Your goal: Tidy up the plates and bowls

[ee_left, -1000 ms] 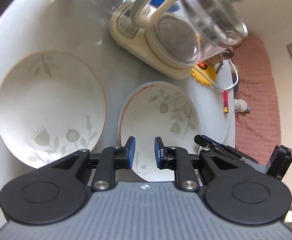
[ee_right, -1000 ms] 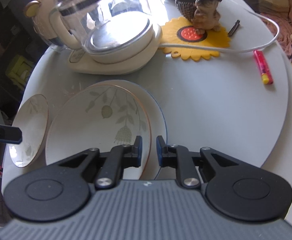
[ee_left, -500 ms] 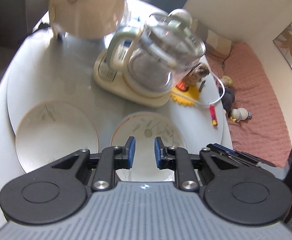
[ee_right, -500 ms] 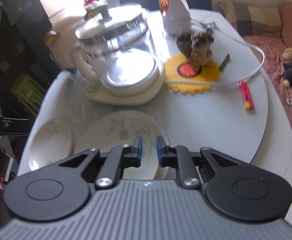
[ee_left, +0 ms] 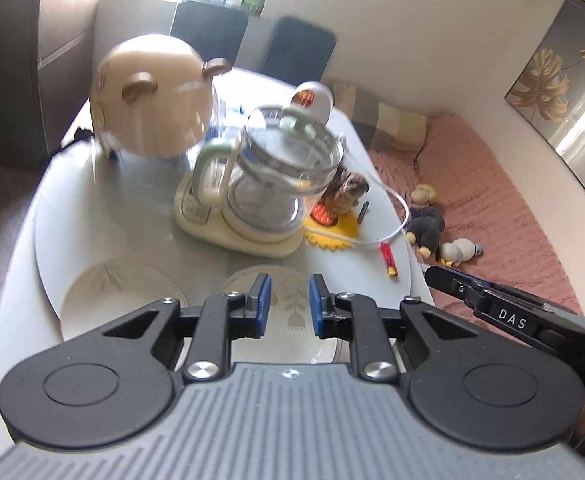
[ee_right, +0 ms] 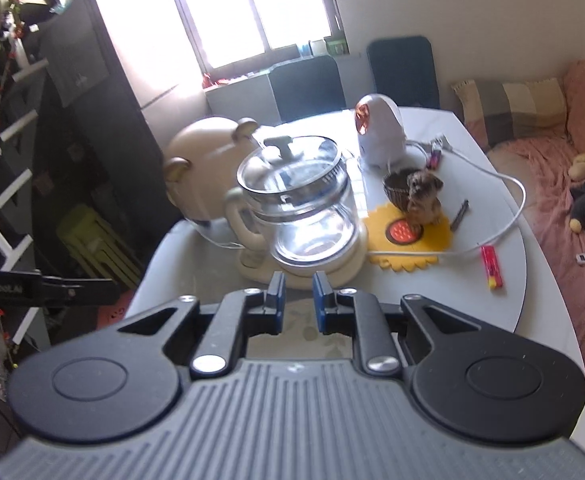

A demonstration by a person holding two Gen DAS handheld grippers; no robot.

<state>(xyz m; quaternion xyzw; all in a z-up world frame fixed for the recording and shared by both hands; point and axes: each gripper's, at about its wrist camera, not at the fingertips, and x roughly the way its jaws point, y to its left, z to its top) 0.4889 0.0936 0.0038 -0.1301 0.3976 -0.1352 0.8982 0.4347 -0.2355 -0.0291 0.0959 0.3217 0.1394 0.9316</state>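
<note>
Two cream floral dishes lie on the white round table (ee_left: 104, 216). A bowl (ee_left: 120, 300) sits at the near left. A second bowl resting in a blue-rimmed plate (ee_left: 288, 308) shows between and behind my left fingers. My left gripper (ee_left: 289, 300) hovers well above them, jaws nearly together with nothing between. My right gripper (ee_right: 298, 296) is also raised, jaws close together and empty; the stacked dish (ee_right: 298, 332) peeks out under it. Each gripper's tip appears at the edge of the other's view.
A glass kettle on a cream base (ee_left: 276, 192) stands mid-table, with a cream bear-eared appliance (ee_left: 152, 108) behind it. A sunflower mat with a dog figurine (ee_right: 420, 200), a white cable and a red lighter (ee_right: 490, 266) lie to the right. A pink bed with plush toys flanks the table.
Both grippers have risen and drawn back from the dishes, which now look smaller and lower in view. More of the room shows. The jaws have not changed.
</note>
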